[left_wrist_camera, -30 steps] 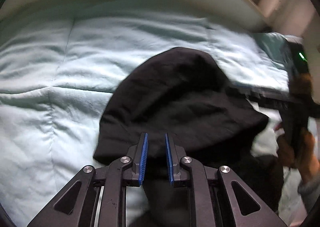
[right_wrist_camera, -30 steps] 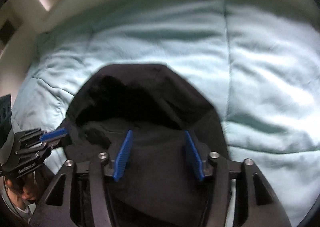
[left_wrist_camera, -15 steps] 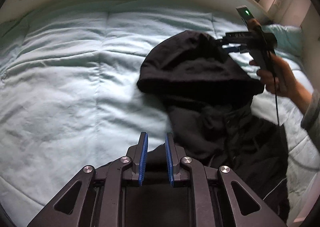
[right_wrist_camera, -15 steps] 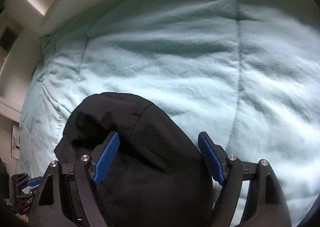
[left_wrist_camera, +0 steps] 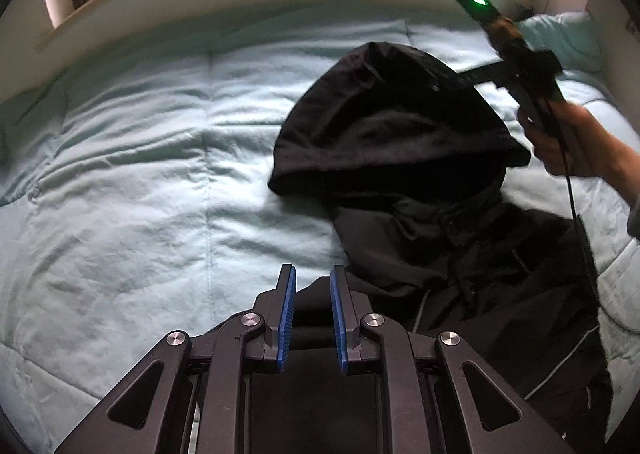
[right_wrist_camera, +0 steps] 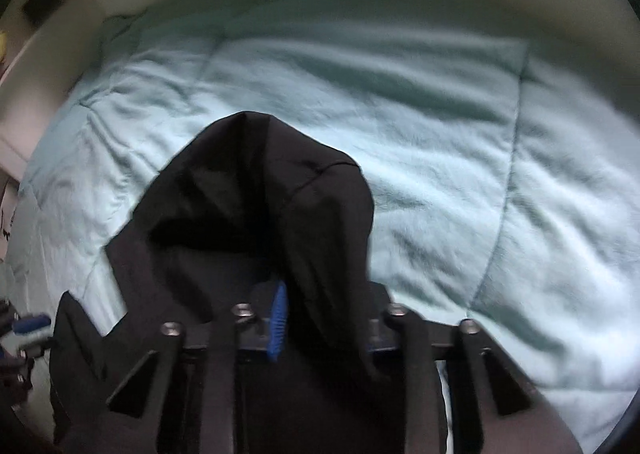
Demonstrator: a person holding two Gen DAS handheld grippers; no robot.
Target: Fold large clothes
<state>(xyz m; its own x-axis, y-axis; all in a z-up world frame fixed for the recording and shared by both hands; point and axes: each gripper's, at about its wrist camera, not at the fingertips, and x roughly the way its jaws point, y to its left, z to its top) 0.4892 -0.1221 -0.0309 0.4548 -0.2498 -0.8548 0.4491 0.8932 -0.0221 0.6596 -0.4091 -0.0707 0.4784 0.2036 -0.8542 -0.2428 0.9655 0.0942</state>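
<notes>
Left wrist view first: the black hooded jacket point(left_wrist_camera: 420, 222) lies on the pale green quilted bed point(left_wrist_camera: 140, 174), hood raised at about one o'clock, body trailing down to four o'clock. The left gripper point(left_wrist_camera: 311, 294) has its blue jaws drawn close with only a narrow gap, dark cloth between them at the base, so it looks to be pinching the jacket's near edge, though the contact itself is hard to make out. Up at two o'clock the right gripper point(left_wrist_camera: 520, 66) reaches in at the hood. Over to the right wrist view, blurred: the hood point(right_wrist_camera: 260, 194) drapes over the jaws, one blue pad showing, the other buried in cloth, apparently clamped on fabric. My read: they are spreading the jacket flat. Next comes laying the hood down smooth.
</notes>
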